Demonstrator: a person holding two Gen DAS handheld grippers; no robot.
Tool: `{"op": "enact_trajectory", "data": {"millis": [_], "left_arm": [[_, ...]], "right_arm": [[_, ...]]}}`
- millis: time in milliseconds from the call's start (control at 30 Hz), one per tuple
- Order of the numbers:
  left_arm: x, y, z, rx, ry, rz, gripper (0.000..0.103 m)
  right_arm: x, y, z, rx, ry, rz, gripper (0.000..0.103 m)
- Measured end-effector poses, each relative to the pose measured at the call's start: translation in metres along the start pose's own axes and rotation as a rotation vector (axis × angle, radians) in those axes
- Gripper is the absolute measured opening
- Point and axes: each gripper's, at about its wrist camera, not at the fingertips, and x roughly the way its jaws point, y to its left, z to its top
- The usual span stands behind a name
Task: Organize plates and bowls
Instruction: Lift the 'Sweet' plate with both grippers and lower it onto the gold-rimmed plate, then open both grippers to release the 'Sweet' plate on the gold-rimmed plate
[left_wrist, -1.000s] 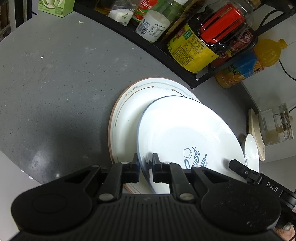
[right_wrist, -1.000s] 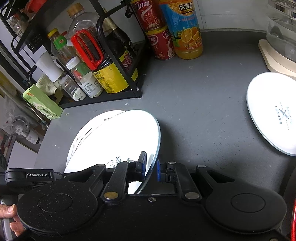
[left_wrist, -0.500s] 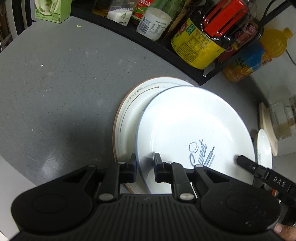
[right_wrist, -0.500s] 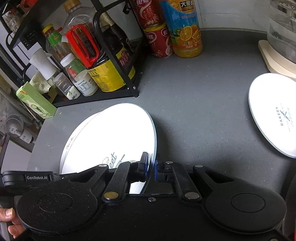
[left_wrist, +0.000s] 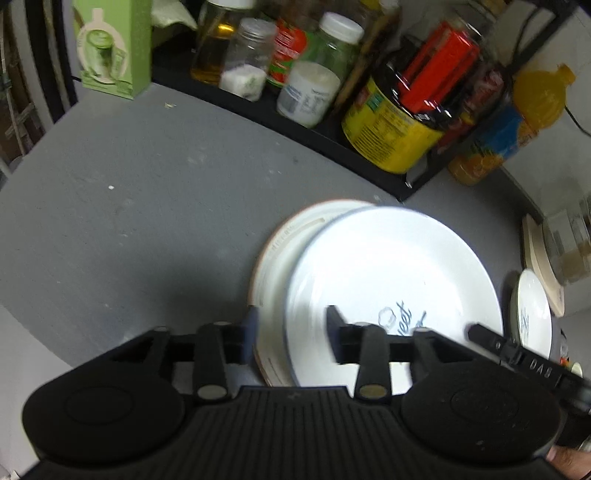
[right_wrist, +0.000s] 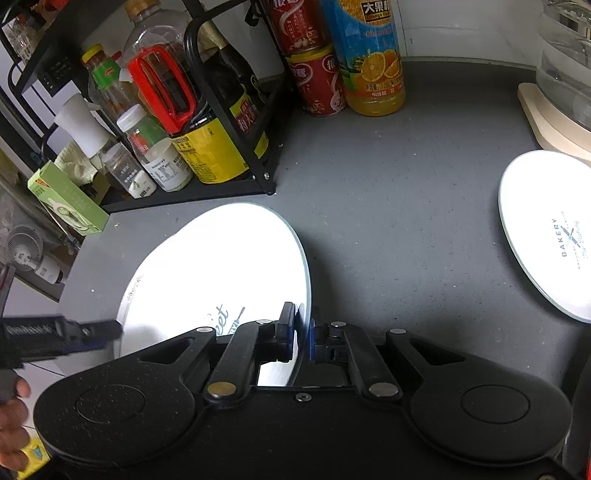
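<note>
2 plates now sit stacked, because the left gripper (left_wrist: 290, 334) has spread its fingers off the top plate (left_wrist: 391, 280), while the right gripper (right_wrist: 303, 334) still pinches its near right rim.

Count on the tabletop (right_wrist: 406, 229): three plates, two tongs.
Two stacked plates (left_wrist: 388, 280), one "Bakery" plate (right_wrist: 546, 236); left tongs (left_wrist: 291, 336), right tongs (right_wrist: 303, 332); two red cans (right_wrist: 314, 59).

Upper plate (left_wrist: 388, 273) hides most of lower plate (left_wrist: 280, 251).
</note>
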Motion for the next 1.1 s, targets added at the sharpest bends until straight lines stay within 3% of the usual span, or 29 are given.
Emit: {"op": "enact_trajectory", "data": {"millis": [133,400,667,1100], "left_arm": [[0.002,0.011,0.004,-0.021,-0.006,0.036,0.046],[0.016,0.022,-0.001,-0.080,0.009,0.003,0.045],[0.012,0.021,0.002,-0.069,-0.026,-0.004,0.032],[0.010,0.029,0.002,-0.082,-0.052,0.000,0.024]], "right_arm": [[0.004,0.003,0.000,-0.018,0.004,-0.012,0.009],[0.009,0.008,0.003,-0.055,0.002,-0.026,0.011],[0.019,0.011,0.002,-0.067,0.027,-0.015,0.012],[0.029,0.014,0.001,-0.056,0.054,0.006,0.015]]}}
